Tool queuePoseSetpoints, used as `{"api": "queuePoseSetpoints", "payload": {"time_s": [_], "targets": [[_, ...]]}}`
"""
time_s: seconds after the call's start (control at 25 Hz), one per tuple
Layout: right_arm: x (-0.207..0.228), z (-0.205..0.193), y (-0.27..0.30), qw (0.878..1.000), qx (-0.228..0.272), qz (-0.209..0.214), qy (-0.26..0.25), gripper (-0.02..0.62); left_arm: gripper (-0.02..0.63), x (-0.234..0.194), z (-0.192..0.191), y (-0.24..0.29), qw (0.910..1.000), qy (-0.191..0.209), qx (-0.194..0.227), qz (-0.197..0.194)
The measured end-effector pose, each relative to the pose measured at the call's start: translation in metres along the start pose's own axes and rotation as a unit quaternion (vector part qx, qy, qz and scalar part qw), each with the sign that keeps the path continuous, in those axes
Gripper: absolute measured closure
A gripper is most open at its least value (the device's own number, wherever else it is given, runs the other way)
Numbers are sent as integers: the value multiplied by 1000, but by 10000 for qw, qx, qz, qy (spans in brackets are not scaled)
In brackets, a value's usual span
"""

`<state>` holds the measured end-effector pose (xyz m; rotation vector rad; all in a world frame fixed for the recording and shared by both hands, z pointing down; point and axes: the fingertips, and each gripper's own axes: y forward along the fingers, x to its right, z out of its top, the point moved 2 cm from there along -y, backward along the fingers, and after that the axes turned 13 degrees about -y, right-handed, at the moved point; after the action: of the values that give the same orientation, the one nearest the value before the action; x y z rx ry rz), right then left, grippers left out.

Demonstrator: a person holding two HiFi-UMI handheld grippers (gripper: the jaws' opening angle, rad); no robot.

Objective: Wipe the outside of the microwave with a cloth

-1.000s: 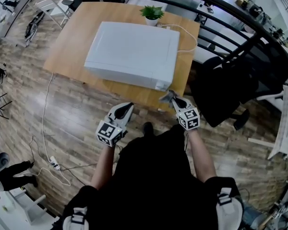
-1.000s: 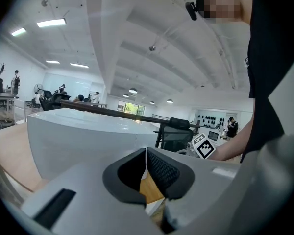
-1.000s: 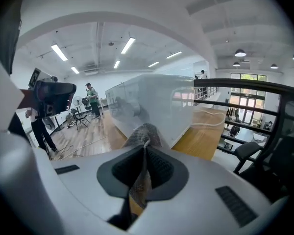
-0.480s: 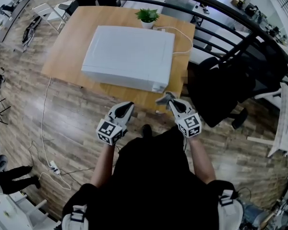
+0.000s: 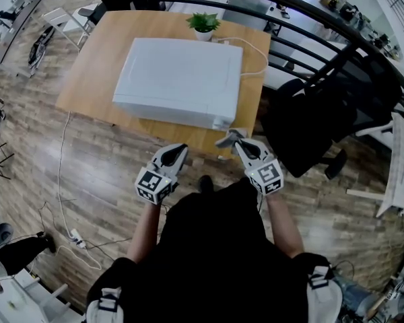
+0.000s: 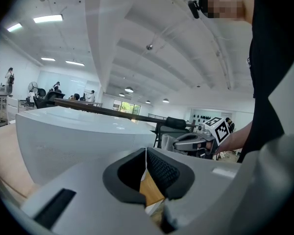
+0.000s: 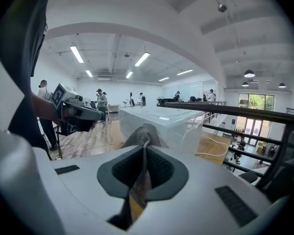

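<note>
White box-shaped microwave (image 5: 182, 79) sits on wooden bench (image 5: 94, 59). Grey mesh cloth (image 7: 143, 133) is just off microwave's near right corner, pinched tight by right gripper (image 7: 146, 155) fingers. Left gripper (image 6: 146, 164) fingers are pressed together, near microwave's front. Only head view shows green potted plant (image 5: 203, 23) behind microwave.

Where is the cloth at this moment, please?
In the head view, the grey cloth is pinched in the right gripper, at the person's right side, close to the near right corner of the white microwave.
</note>
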<state>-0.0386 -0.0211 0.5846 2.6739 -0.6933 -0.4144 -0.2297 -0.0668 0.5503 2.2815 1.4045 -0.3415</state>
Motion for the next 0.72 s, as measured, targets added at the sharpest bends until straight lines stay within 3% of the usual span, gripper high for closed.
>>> {"api": "queuePoseSetpoints", "payload": {"time_s": [0.72], "targets": [[-7, -10, 7, 9987, -322, -6, -397, 583, 597, -9, -1, 3, 10000, -37, -58, -19]]}}
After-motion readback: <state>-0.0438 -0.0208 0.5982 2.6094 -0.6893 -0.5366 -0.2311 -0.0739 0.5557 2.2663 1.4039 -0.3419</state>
